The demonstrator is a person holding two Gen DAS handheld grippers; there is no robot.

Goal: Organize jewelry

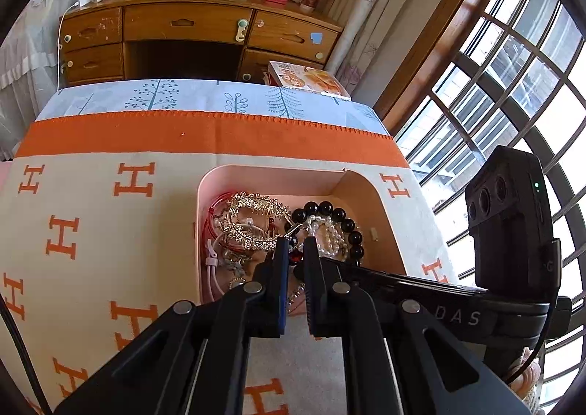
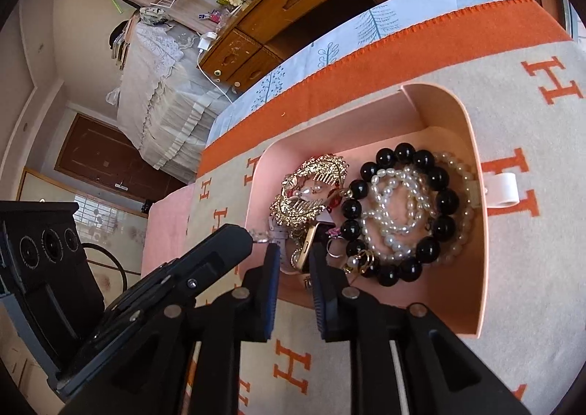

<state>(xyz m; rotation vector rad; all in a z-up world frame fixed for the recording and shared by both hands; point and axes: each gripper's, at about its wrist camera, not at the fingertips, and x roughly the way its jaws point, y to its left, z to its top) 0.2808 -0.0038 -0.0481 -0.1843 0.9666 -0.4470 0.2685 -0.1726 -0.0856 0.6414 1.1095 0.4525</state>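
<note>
A pink jewelry box [image 2: 472, 217] sits open on the table, on a cream blanket with orange H letters [image 1: 91, 202], near the blanket's right edge and just short of its orange border. All the jewelry lies heaped inside: a black bead bracelet [image 2: 439, 199] ringing a coil of pearl strands [image 2: 395, 206] on the right side of the box, gold leaf-shaped pieces [image 2: 315, 188] toward its far left corner, with red cord loops [image 1: 216, 217] and a white strap [image 1: 210, 268] against the left wall.

Both tools come in over the box's near edge, angled downward, probably so their tips can pick single pieces out of the tangle. The left gripper [image 1: 296, 250] has its fingers drawn nearly together over a dark red bead [image 1: 296, 258]; whether they pinch it or a cord I cannot tell. The right gripper [image 2: 295, 261] holds its fingers slightly apart, with a gold watch-like piece [image 2: 306, 246] lying in the gap and no pad clearly pressing on it. Sorting looks barely begun, since nothing lies outside the box.
</note>
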